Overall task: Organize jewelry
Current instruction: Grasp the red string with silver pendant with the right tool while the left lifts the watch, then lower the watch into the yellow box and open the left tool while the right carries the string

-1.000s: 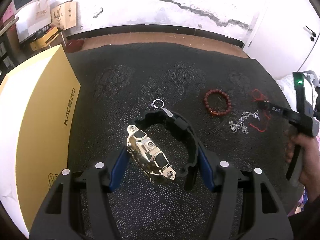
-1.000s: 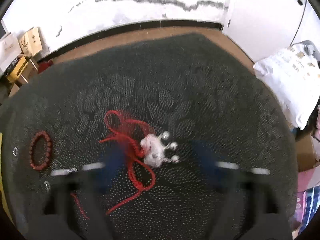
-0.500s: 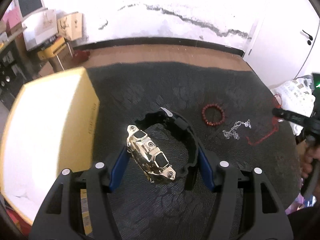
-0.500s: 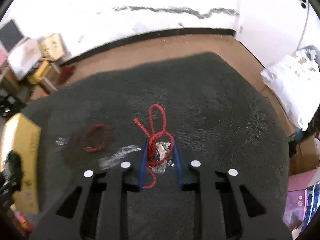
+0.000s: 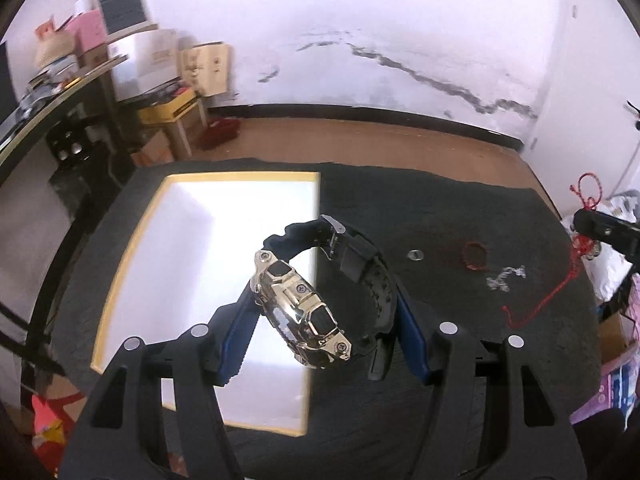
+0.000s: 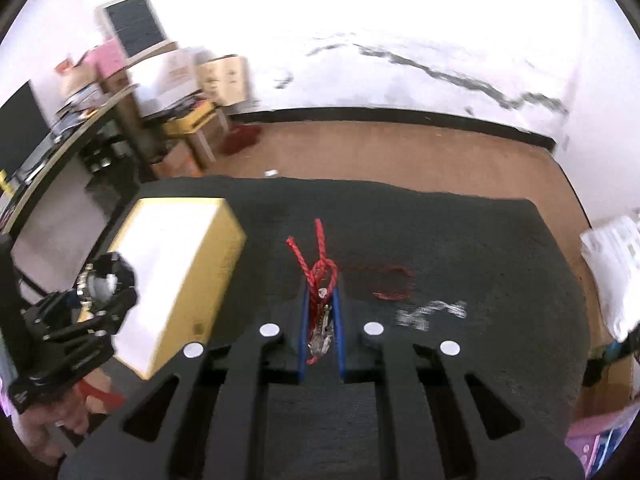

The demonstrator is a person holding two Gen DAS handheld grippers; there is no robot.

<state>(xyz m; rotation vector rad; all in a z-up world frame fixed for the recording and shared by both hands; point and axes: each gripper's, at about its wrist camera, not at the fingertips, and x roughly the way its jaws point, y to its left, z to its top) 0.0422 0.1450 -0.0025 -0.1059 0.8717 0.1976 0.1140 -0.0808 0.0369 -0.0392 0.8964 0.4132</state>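
Gold-cased watch [image 5: 302,312] with black strap sits centre frame in left wrist view, clamped across its strap loop between the blue pads of the left gripper [image 5: 326,324], lifted off the cloth and hanging over the right edge of the yellow box [image 5: 120,264] with its white interior. Looks heavy and rigid at the case; shiny metal likely slippery, so the rubbery strap is the better hold, as taken. Strap flexes, so the case may swing.

Red cord pendant [image 6: 320,300] is pinched in the right gripper [image 6: 322,320], jaws nearly closed on it, centre of right wrist view. Light, limp; cord tail dangles and could snag. Silver charm is small, so grip at the knot or charm.

On the dark patterned cloth [image 5: 440,240], mid right: small ring [image 5: 415,255], red bead bracelet [image 5: 475,255], silver chain [image 5: 505,278], all apart from each other. Chain is blurred, likely tangly.
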